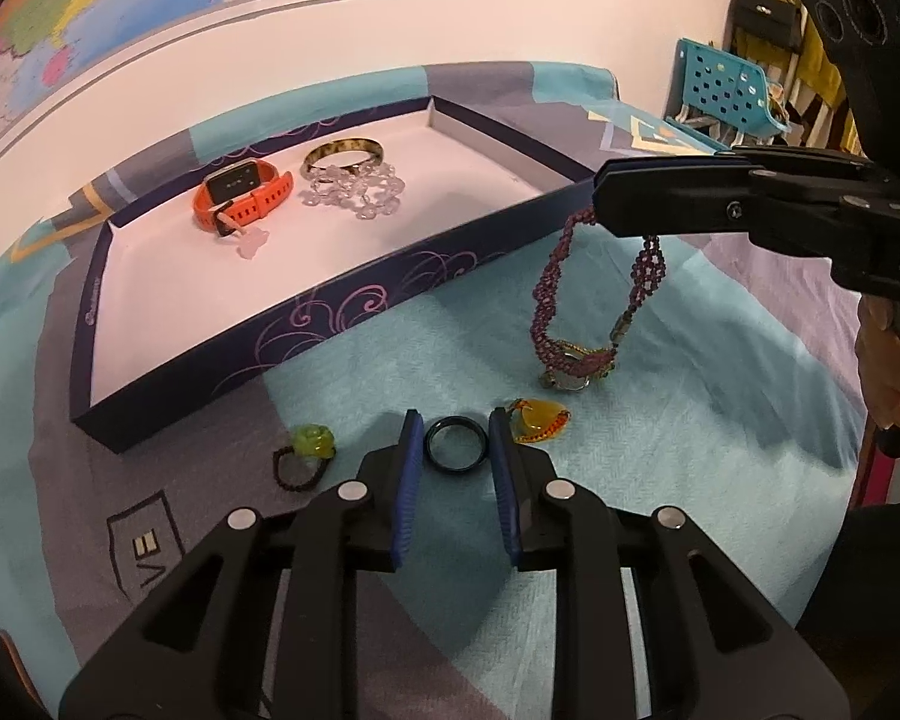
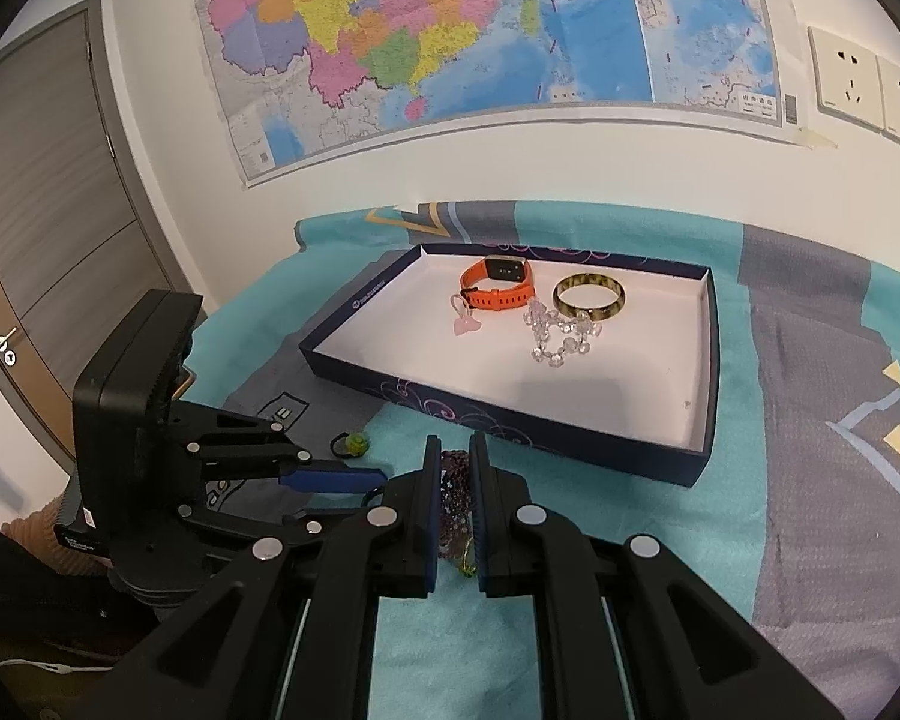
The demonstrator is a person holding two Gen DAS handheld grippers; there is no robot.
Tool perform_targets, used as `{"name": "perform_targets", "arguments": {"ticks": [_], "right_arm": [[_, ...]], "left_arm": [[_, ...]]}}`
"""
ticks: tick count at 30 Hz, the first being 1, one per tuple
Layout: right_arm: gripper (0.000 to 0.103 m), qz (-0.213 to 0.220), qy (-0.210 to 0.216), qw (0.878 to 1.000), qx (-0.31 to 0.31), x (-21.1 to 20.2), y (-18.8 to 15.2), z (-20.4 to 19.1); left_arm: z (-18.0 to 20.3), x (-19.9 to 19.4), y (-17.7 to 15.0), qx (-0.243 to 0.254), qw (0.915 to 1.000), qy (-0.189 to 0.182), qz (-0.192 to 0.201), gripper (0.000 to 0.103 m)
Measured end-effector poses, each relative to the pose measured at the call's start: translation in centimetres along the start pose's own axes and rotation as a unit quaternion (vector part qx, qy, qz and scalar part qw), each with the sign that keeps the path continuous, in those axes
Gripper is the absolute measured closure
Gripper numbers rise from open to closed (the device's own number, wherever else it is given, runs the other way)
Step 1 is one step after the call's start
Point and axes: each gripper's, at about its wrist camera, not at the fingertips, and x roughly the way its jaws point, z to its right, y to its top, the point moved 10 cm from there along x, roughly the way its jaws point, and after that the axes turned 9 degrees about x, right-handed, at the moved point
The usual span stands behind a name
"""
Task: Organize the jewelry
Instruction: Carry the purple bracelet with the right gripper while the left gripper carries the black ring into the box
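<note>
A dark ring [image 1: 455,445] lies flat on the teal cloth between the blue pads [image 1: 411,462] of my left gripper [image 1: 456,420]. The jaws stand just wider than the ring, with a thin gap on the right. My right gripper [image 1: 606,198] [image 2: 453,468] is shut on a purple beaded bracelet [image 1: 549,294] [image 2: 455,495]. The bracelet hangs down and its lower end rests on the cloth in front of the navy tray [image 1: 330,312] [image 2: 510,438]. In the tray lie an orange watch [image 1: 243,192], a gold bangle [image 1: 343,153] and a clear crystal bracelet [image 1: 357,192].
A green flower ring [image 1: 306,450] [image 2: 351,444] lies left of the dark ring and an amber pendant [image 1: 537,420] lies right of it. A pink charm [image 1: 249,246] sits in the tray. A teal basket [image 1: 726,90] stands past the table's right end. The wall with a map runs behind.
</note>
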Motion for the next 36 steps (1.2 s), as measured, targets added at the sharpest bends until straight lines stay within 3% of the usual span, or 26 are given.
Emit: {"name": "perform_targets", "arguments": {"ticks": [17,36], "right_arm": [[0.095,0.036,-0.008,0.999,-0.013,-0.3,4.5,0.2],[0.095,0.052,-0.02,0.998,0.002,1.9,7.9,1.8]], "left_arm": [[-3.5,-3.6,2.9,-0.032,0.998,0.02,0.05,0.08],[-6.9,-2.5,5.3,-0.056,0.9962,0.036,0.057,0.08]]}}
